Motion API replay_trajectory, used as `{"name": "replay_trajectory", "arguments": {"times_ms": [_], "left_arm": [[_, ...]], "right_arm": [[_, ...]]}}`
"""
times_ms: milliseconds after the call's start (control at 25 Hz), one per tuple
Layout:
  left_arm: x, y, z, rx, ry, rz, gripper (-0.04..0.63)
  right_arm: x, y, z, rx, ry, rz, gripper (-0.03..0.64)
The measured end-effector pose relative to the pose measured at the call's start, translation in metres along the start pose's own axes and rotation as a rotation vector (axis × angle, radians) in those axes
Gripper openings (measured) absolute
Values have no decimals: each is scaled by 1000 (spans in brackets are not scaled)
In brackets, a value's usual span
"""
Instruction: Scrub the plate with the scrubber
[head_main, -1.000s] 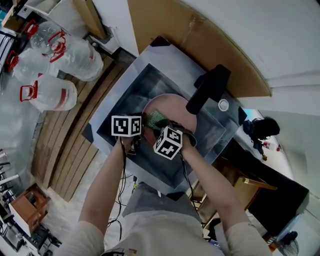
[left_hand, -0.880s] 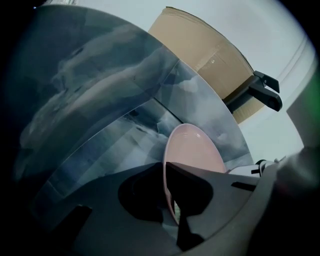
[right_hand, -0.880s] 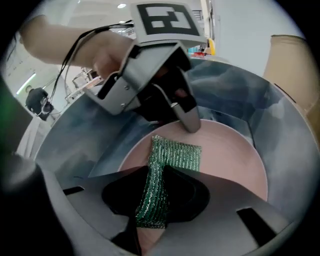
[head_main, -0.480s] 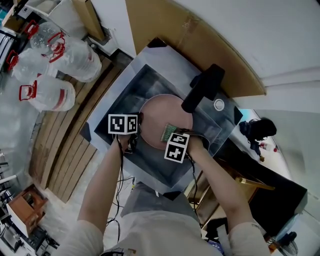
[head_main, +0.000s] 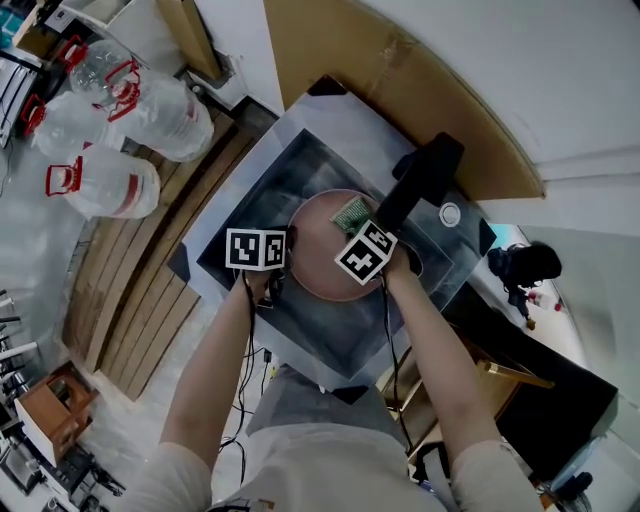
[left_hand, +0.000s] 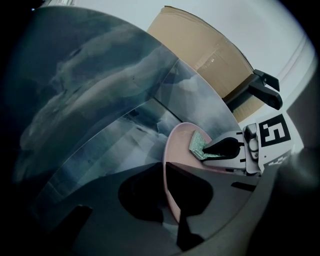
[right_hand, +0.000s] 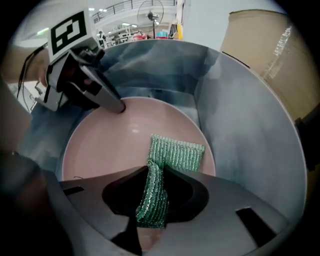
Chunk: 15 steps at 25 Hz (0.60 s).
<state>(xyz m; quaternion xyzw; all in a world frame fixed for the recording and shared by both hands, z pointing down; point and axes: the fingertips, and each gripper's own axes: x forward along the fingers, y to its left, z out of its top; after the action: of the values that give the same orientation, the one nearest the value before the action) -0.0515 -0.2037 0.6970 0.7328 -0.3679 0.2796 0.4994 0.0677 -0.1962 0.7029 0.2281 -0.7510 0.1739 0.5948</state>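
1. Setting: a grey sink (head_main: 262, 190) with a black faucet (head_main: 418, 180) over it and cardboard (head_main: 400, 80) behind. Water jugs (head_main: 150, 115) sit on the plank floor at the upper left of the head view.
2. Plate (head_main: 318, 250): pink, inside the basin at frame centre, below the faucet.
3. Left claw (left_hand: 166, 175): clenched on the plate's near rim, which runs between its jaws. It steadies the plate.
4. Right claw (right_hand: 152, 200): grasping the green scrubber (right_hand: 165, 165), pinched at one end. The free end lies flat on the plate.
5. Step, as I judge it: mid-scrub. The pad is on the upper-right part of the plate in the head view, near the rim.
6. Next move likely calls for dragging the pad back across the plate's face towards the left claw, with steady downward pressure. The left grip must hold firm so the plate does not slide or spin.
7. Scrubber axis: in the right gripper view the long axis runs bottom to top out of the claw. The far end is bent and points to the upper right.
8. Plate facing: the face is turned up towards the head camera. In the left gripper view the plate shows almost edge-on.
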Motion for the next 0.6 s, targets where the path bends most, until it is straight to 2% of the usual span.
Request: {"name": "replay_trajectory", "arguments": {"times_ms": [200, 320, 480, 600], "left_arm": [[-1, 2, 3, 0, -13, 0, 31], [-2, 3, 4, -14, -17, -8, 32], [-2, 5, 4, -111, -19, -39, 35], [-2, 4, 3, -115, -17, -50, 37]], "right_arm": [[4, 12, 34, -29, -95, 42, 123], [5, 32, 44, -89, -113, 90, 123], [0, 84, 44, -287, -89, 237, 123], [-7, 126, 23, -439, -48, 342, 124]]}}
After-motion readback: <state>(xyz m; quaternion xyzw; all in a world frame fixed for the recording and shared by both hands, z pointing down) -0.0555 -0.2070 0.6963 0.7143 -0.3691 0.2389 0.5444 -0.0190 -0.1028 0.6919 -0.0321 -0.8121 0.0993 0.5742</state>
